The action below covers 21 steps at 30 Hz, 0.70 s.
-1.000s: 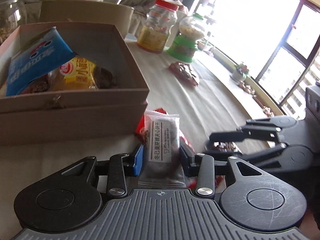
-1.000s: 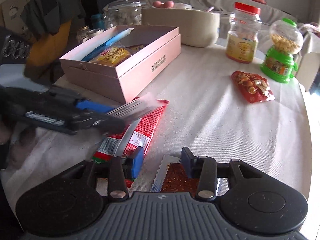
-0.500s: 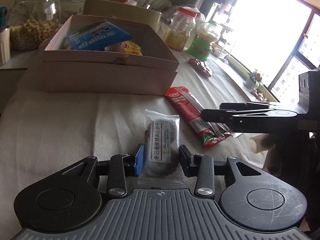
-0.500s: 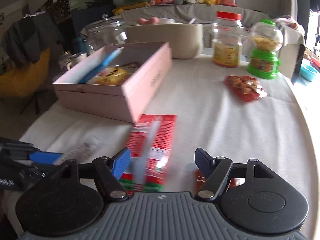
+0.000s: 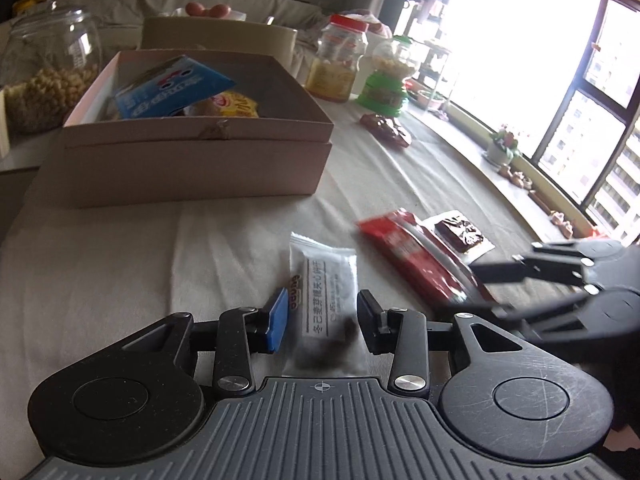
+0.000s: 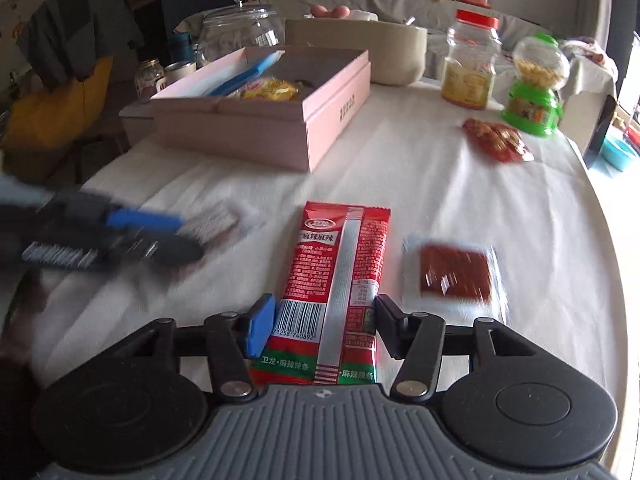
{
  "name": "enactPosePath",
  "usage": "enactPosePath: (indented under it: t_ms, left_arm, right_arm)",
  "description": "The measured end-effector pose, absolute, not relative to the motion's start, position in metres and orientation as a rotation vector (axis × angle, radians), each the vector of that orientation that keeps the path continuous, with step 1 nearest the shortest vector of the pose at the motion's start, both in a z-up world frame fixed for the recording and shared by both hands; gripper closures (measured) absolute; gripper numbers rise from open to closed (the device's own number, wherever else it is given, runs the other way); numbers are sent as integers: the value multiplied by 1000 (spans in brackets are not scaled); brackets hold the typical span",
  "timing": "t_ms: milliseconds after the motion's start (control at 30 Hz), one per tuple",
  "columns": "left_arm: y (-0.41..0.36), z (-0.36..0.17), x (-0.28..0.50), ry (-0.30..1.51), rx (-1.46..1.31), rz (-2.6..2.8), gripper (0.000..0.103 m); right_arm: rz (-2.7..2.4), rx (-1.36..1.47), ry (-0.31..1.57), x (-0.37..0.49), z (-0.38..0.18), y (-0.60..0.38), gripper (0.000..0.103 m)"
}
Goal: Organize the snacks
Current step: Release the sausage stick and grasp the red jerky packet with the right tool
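My left gripper [image 5: 322, 320] is open around a clear-white snack packet [image 5: 326, 304] that lies on the tablecloth; the jaws stand a little off its sides. My right gripper [image 6: 320, 322] is open around the near end of a long red spicy-strip packet [image 6: 340, 276] lying flat. A small square packet with a red-brown snack [image 6: 454, 274] lies just right of it. The pink box [image 6: 276, 120] stands farther back with a blue packet [image 5: 172, 90] and a yellow packet [image 5: 236, 106] inside. A red nut packet [image 6: 498, 140] lies far right.
A big glass jar [image 6: 240, 36], a beige tub [image 6: 360, 54], a red-lidded jar [image 6: 472, 68] and a green candy dispenser [image 6: 534, 88] stand behind the box. The round table's edge [image 6: 600, 216] curves at the right. A window sill runs along the right in the left wrist view.
My left gripper drew back from the box, lowered the white packet to the cloth and opened. My right gripper opened, left the square packet and moved left over the red packet.
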<state>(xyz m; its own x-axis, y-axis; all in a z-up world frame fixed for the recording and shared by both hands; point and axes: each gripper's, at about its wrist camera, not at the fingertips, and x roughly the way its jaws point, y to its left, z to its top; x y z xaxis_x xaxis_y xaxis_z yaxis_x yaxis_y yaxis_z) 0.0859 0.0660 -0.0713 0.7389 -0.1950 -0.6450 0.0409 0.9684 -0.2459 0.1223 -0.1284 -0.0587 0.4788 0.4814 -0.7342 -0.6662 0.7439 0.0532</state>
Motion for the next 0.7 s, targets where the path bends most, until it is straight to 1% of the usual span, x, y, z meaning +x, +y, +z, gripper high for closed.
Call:
enactPosePath:
  t_ms: [133,200,300,500,533,567,633,667,700]
  left_arm:
    - [59,-73,94,725,-185,-137,59]
    - [56,-74,94,728,-158,-138,59]
    - [55,-74,89,727,-156,-136,59]
    - [51,-76,83,702,-130,-131,59]
    - [50,-77,82,696,-130,-130,59]
    - [50,-78,81,688,-128,-129,59]
    - [49,-79,79,675,-118,-127,59]
    - [49,-79,78,671,-115,-126,59]
    - [48,-80,78,668,-114,-125,59]
  right_arm:
    - [708,-251,792,103,-54,-144,36]
    - [669,-247,718,100,-46,-150,31]
    - [559,-226,632,112,-40,-156,30]
    - [423,-109,704,165,-56,-161,30]
    - [417,-103,716,170,-59,-161,31]
    - [418,-98,733,175,-64,-162,40]
    - [432,-111,741,176,-67,-164,49]
    - [455,-133,739,173,-66,-161,56]
    - [481,-156,737,168,-65,-162,56]
